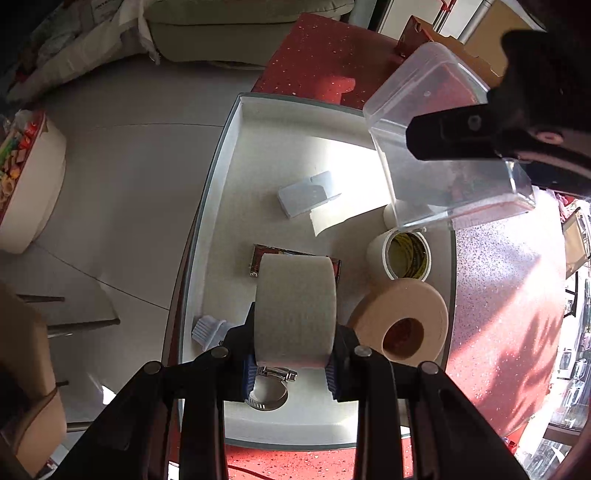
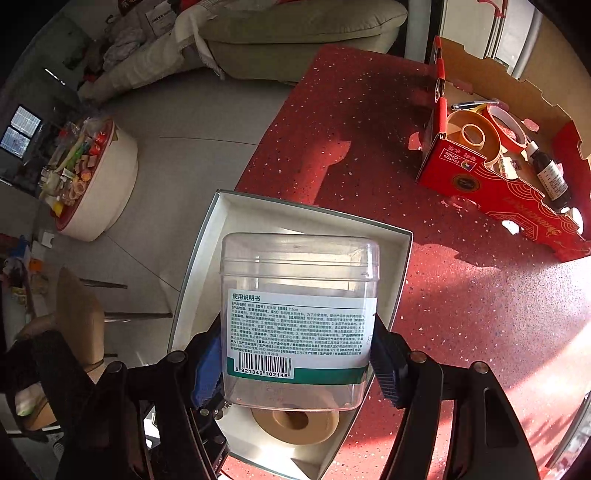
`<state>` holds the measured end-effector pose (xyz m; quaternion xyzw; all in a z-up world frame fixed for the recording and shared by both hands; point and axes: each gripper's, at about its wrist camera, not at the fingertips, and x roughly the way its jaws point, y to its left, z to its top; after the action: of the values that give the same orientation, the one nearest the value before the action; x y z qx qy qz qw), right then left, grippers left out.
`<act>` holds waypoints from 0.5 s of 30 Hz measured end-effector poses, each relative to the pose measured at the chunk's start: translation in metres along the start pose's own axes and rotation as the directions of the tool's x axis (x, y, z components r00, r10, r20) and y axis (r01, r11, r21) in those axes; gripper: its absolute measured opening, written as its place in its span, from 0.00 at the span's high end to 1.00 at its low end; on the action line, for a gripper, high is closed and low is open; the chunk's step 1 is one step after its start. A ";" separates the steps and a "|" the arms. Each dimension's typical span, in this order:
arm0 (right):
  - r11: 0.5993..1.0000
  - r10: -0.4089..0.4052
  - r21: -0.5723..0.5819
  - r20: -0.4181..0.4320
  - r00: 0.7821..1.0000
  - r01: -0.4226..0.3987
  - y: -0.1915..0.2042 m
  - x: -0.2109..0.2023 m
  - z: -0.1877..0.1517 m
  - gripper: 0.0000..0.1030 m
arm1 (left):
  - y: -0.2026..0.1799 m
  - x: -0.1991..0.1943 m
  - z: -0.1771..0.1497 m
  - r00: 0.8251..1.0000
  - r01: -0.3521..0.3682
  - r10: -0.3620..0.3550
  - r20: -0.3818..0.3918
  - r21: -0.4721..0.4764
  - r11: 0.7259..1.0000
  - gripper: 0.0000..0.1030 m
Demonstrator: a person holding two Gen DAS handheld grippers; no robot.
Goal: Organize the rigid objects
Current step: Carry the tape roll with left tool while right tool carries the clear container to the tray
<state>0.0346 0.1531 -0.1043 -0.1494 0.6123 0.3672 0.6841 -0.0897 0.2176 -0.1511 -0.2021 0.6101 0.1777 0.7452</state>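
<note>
My left gripper (image 1: 293, 365) is shut on a wide beige tape roll (image 1: 295, 306) and holds it above the white tray (image 1: 229, 155). My right gripper (image 2: 297, 365) is shut on a clear plastic container (image 2: 299, 317) with a printed label and barcode, held above the same tray (image 2: 199, 258). That container (image 1: 443, 140) and the right gripper show at the upper right of the left wrist view. In the tray lie a tan tape roll (image 1: 400, 325), a white tape roll (image 1: 402, 254), a metal hose clamp (image 1: 271, 391) and a small white box (image 1: 306, 194).
The tray stands on a red speckled table (image 2: 461, 295). A red cardboard box (image 2: 498, 173) with tape rolls and a bottle stands at the back right. A sofa (image 2: 295, 33) and a round white tub of small items (image 2: 92, 181) are on the floor side.
</note>
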 end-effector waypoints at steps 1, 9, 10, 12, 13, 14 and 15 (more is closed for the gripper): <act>1.000 -0.004 -0.002 0.002 1.000 0.004 0.000 0.001 0.002 0.32 | 0.000 0.000 0.000 1.000 0.000 0.000 0.001 0.000 1.000 0.69; 1.000 -0.019 -0.007 -0.003 1.000 0.018 -0.005 0.005 0.007 0.32 | 0.000 0.001 0.000 1.000 -0.012 0.012 -0.001 -0.005 1.000 0.69; 1.000 -0.019 -0.008 -0.004 1.000 0.019 -0.005 0.005 0.007 0.32 | 0.000 0.001 0.000 1.000 -0.012 0.012 -0.001 -0.004 1.000 0.69; 1.000 -0.020 -0.010 -0.006 1.000 0.020 -0.006 0.006 0.007 0.32 | -0.001 0.001 0.001 1.000 -0.015 0.015 -0.002 -0.002 1.000 0.69; 1.000 -0.018 -0.010 -0.006 1.000 0.018 -0.006 0.006 0.007 0.32 | -0.002 0.001 0.001 1.000 -0.016 0.016 -0.002 -0.001 1.000 0.69; 1.000 -0.020 -0.011 -0.006 1.000 0.020 -0.006 0.006 0.008 0.32 | -0.003 0.002 0.001 1.000 -0.018 0.018 -0.002 0.001 1.000 0.69; 1.000 -0.023 -0.011 -0.006 1.000 0.023 -0.006 0.006 0.008 0.32 | -0.004 0.003 0.001 1.000 -0.020 0.020 -0.003 0.003 1.000 0.69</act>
<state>0.0443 0.1560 -0.1104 -0.1614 0.6104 0.3623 0.6856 -0.0862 0.2150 -0.1531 -0.1951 0.6136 0.1839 0.7427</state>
